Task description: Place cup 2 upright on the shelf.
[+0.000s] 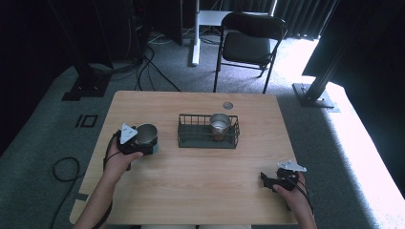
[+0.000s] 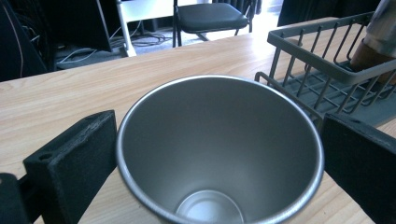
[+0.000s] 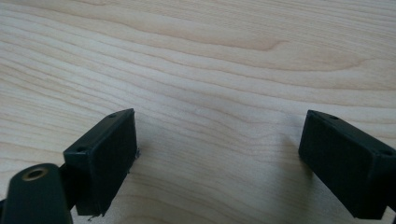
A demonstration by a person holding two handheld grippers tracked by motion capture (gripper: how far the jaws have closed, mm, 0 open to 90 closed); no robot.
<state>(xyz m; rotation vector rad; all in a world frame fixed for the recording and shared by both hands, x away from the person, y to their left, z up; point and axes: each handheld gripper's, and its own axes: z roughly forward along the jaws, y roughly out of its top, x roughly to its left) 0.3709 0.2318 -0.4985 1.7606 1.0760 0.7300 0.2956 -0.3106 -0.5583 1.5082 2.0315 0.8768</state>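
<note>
left gripper has the steel cup, wire basket looks like the target

high view: the wire basket [image 1: 208, 130] sits mid-table and already has one metal cup [image 1: 219, 125] standing in its right half. just left of the basket, the left gripper [image 1: 143, 142] is wrapped around a second steel cup [image 1: 146, 135], upright, on or barely off the table [image 1: 191, 176], can't tell which. the right gripper [image 1: 267, 180] is parked well away from the basket, down toward the near right corner, nothing in it.

left gripper view: you look straight down into the steel cup [image 2: 219, 154], empty, with one black jaw tight on each side of its wall, so it's pinched across the body. the basket [image 2: 327, 65] is just past the cup's right side, near but not touching, and its left compartment looks free.

right gripper view: the jaws stand wide apart over bare wood [image 3: 210, 70], holding nothing.

my read: this is the grasp-and-carry step, cup gripped but not yet delivered. next move needs a lift high enough for the cup's base to clear the basket's rail, a short shift over the free left side, then a straight drop so it doesn't knock the cup already in there.
</note>
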